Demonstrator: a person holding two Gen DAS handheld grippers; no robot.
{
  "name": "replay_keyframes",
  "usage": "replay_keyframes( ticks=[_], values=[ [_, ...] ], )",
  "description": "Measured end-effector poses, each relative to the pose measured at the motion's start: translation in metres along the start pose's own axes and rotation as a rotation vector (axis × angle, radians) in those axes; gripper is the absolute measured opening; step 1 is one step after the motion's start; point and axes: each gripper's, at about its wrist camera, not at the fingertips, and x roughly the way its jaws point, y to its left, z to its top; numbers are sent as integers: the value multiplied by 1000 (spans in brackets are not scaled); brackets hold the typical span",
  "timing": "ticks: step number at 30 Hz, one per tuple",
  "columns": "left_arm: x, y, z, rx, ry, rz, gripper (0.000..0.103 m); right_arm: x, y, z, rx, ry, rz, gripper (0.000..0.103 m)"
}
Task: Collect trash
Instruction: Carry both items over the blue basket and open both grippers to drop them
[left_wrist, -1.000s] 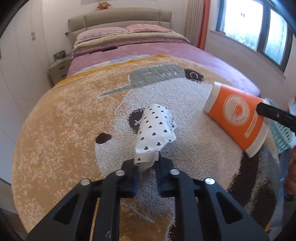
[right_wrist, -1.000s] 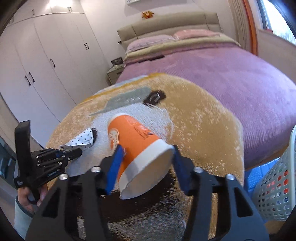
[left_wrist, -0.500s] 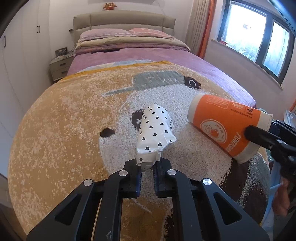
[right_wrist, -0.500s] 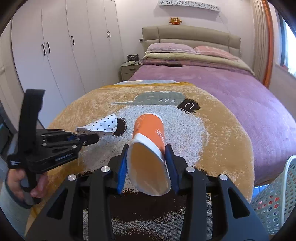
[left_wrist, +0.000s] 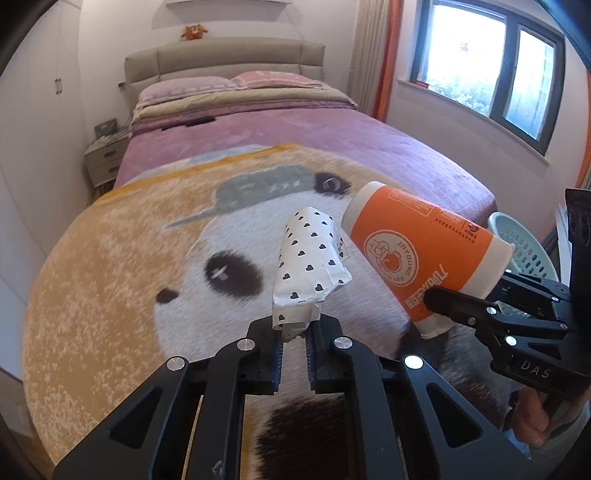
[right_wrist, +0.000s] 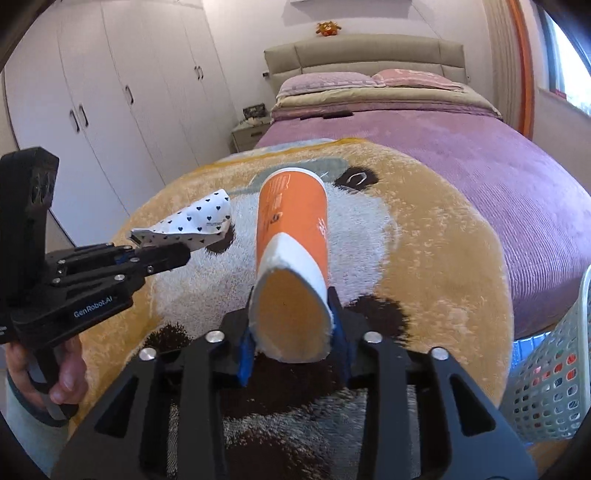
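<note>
Left wrist view shows the bed (left_wrist: 332, 144) filling the far half of the room, its purple cover overlaid near the foot by a round plush bear blanket (left_wrist: 110, 266); at the right edge a pale perforated laundry basket (left_wrist: 524, 251) stands on the floor just beside the bed. Above the blanket, right of centre, the orange paper cup (left_wrist: 421, 254) lies tilted with its base toward the far side and its rim clamped in the right gripper (right_wrist: 291, 325); those jaws are closing and already squeeze the mouth into an oval, so the cup looks light, thin-walled and easily crushed; a hold at the rolled rim seems the stiffest place. Left of it the heart-print paper wrapper (left_wrist: 314, 266) stands up from the left gripper (left_wrist: 293, 332), whose jaws are pinched fully together on its lower folded edge; it looks nearly weightless, limp and creased, likely to tear or slip if only a corner is caught.
</note>
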Motion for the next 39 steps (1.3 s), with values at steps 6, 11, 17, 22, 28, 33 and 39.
replay_keyframes(
  ticks=[6,11,17,22,28,33,39],
  values=[
    [6,-58,23,100,-6,-81,8,-43,-39,2,79,-87,-95,29],
    [25,-109,44,156,8,-148,8,-81,-87,-4,179,-149,-206,30],
    [55,-173,65,184,41,-303,8,-123,-150,-14,294,-195,-344,30],
    [87,-227,80,194,85,-415,8,-148,-197,-29,387,-209,-447,30],
    [128,-282,87,213,133,-484,8,-154,-263,-48,569,-162,-515,30],
    [151,-316,79,263,187,-500,11,-156,-288,-54,647,-137,-580,36],
    [165,-342,73,296,228,-528,54,-155,-308,-63,733,-99,-693,60]
  ],
)
